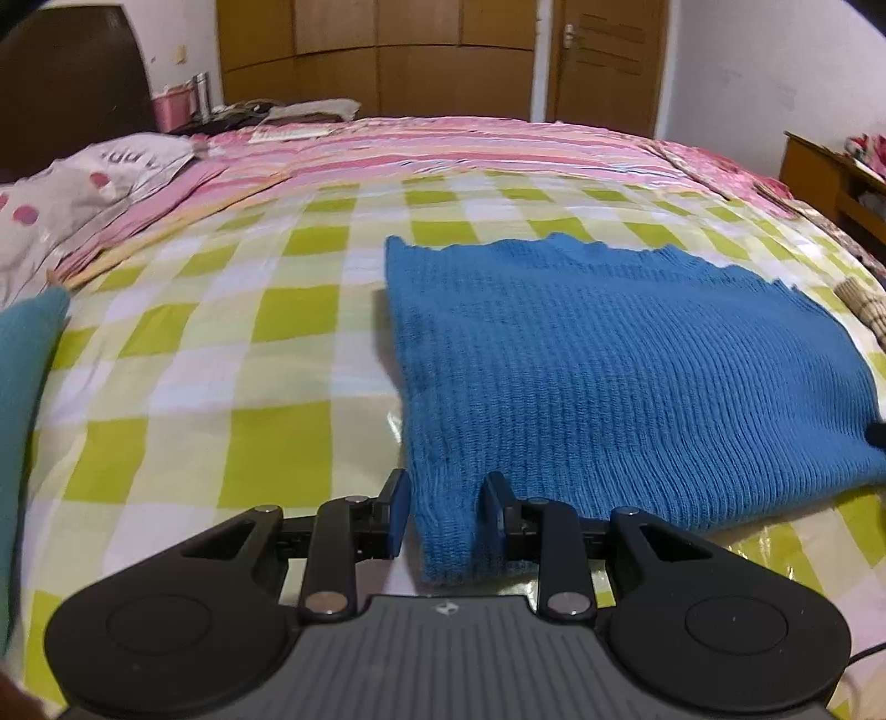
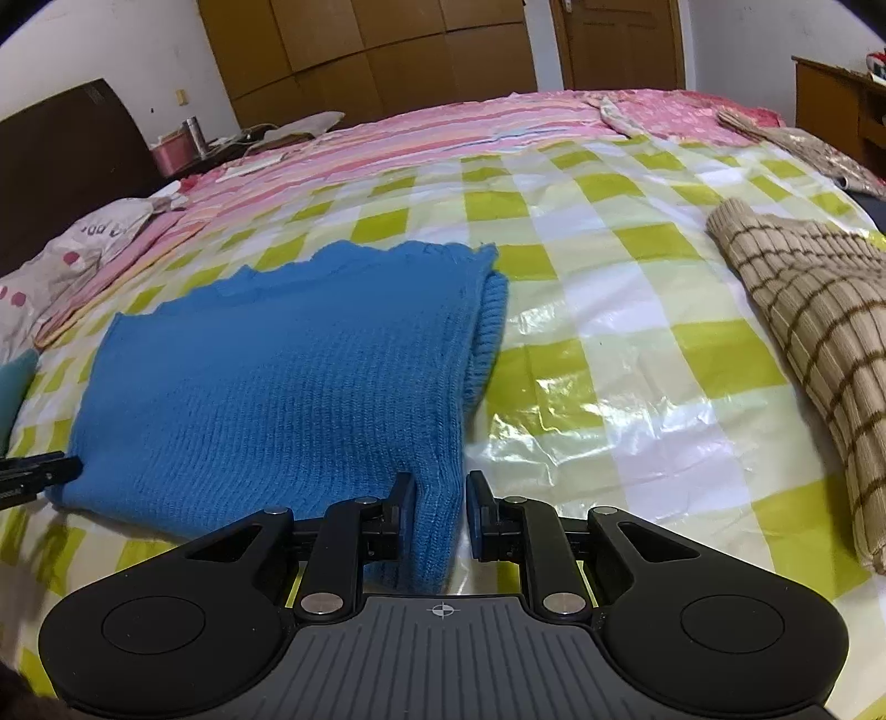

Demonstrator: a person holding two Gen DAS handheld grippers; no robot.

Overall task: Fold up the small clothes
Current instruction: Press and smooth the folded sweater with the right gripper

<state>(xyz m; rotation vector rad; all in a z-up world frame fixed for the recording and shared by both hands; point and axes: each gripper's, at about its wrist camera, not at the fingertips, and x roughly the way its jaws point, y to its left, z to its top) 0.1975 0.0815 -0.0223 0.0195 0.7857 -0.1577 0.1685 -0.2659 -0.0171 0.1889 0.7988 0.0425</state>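
Observation:
A blue knit sweater (image 1: pixel 609 360) (image 2: pixel 288 376) lies folded flat on the green-and-white checked plastic sheet (image 1: pixel 221 343) (image 2: pixel 609 310) that covers the bed. My left gripper (image 1: pixel 446 490) straddles the sweater's near left corner. Its blue pads (image 1: pixel 400 515) stand narrowly apart with the knit between them, and a thin gap shows beside the cloth. My right gripper (image 2: pixel 440 490) straddles the near right corner the same way, and a sliver of sheet shows beside its right pad (image 2: pixel 477 520). The corners rest flat on the bed. The left gripper's finger (image 2: pixel 39 471) shows at the right wrist view's left edge.
A beige knit garment with brown checks (image 2: pixel 819 343) (image 1: pixel 864 304) lies to the right of the sweater. A teal cloth (image 1: pixel 27 387) sits at the left edge. A spotted pillow (image 1: pixel 72 194) and a pink striped blanket (image 1: pixel 470 144) are farther back, before a wardrobe (image 1: pixel 376 50).

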